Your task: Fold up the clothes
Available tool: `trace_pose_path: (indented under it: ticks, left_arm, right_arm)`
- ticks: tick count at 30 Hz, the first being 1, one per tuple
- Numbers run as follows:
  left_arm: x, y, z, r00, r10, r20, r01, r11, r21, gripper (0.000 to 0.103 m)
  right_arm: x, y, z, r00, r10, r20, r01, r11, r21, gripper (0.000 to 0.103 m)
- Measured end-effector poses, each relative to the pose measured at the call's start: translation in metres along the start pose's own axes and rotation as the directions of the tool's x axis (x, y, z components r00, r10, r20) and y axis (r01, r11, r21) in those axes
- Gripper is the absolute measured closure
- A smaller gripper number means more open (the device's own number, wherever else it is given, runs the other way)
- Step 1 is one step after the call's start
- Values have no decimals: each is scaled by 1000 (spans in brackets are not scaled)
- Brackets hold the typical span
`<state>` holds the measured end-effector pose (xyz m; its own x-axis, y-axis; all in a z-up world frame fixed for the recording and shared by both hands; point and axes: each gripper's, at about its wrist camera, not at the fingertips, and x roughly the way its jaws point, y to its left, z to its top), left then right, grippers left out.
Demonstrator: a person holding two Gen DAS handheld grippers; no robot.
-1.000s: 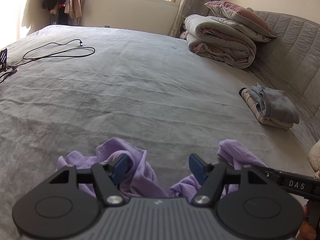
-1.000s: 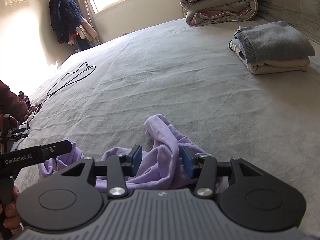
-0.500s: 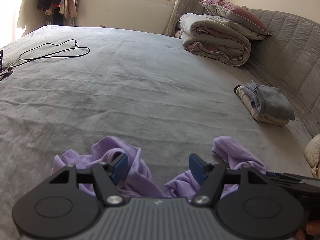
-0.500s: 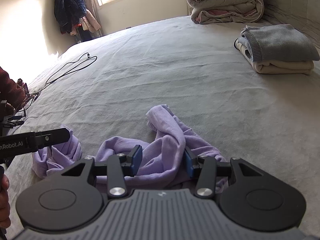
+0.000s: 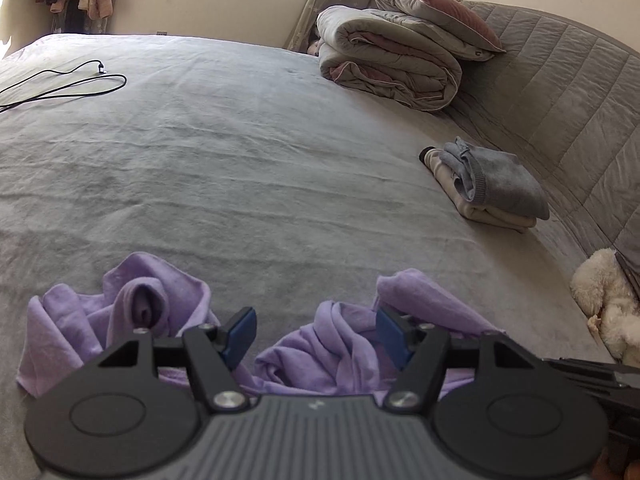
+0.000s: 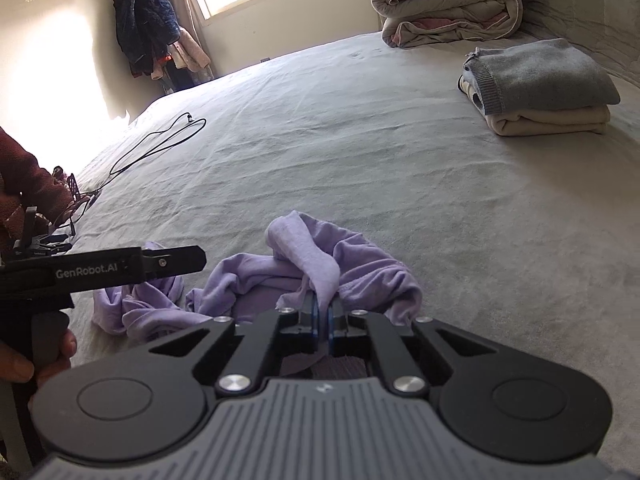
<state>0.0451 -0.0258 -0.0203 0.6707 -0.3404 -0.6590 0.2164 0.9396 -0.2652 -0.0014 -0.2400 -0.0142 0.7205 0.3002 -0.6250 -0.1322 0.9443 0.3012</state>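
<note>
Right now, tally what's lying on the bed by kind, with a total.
Crumpled lilac garment: 1
Folded garments, grey stacked on cream: 2
Rolled duvet: 1
Pillow on top of the duvet: 1
Black cable: 1
Cream plush toy: 1
Total: 7

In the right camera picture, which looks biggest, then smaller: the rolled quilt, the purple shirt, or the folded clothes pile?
1. Purple shirt, though it lies nearest the camera.
2. Folded clothes pile and rolled quilt: they look about alike, and the quilt lies farther away, so no ranking.
</note>
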Motion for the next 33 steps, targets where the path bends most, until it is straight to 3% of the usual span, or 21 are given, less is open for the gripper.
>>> trace_pose_path:
  ticks: [8,10,12,15,24,30,33]
  left_arm:
    - [35,-19,-9,996,23,-90,-19,999,46,42]
    - [37,-20,-10,996,30,-89,-27,999,37,51]
    - [39,-21,-10,996,38,-86,-36,999,27,74]
    - [34,-22,-10,997,49,-61,-48,999,10,90]
    - [-10,-26,-1,991,81,106,-79,997,-19,93]
    - [-53,-7,5,963,145,228,-131,989,-75,96]
    - [-69,10,8,953,168,254,-143,983,-114,96]
  right_arm:
    - [-24,-26,-4,999,-27,19,26,999,41,99]
    - [-26,-35,-5,999,-34,14,33,998,53,99]
    - [-27,-41,-5,999,-40,12,39,998,54,99]
    - [-29,-49,-6,999,-48,10,48,998,52,99]
    - [-38,-50,2,997,-60,47,57,996,67,99]
    - [-39,-34,12,992,-68,104,63,997,53,99]
    - [-33,-27,16,991,-64,115,57,996,63,99]
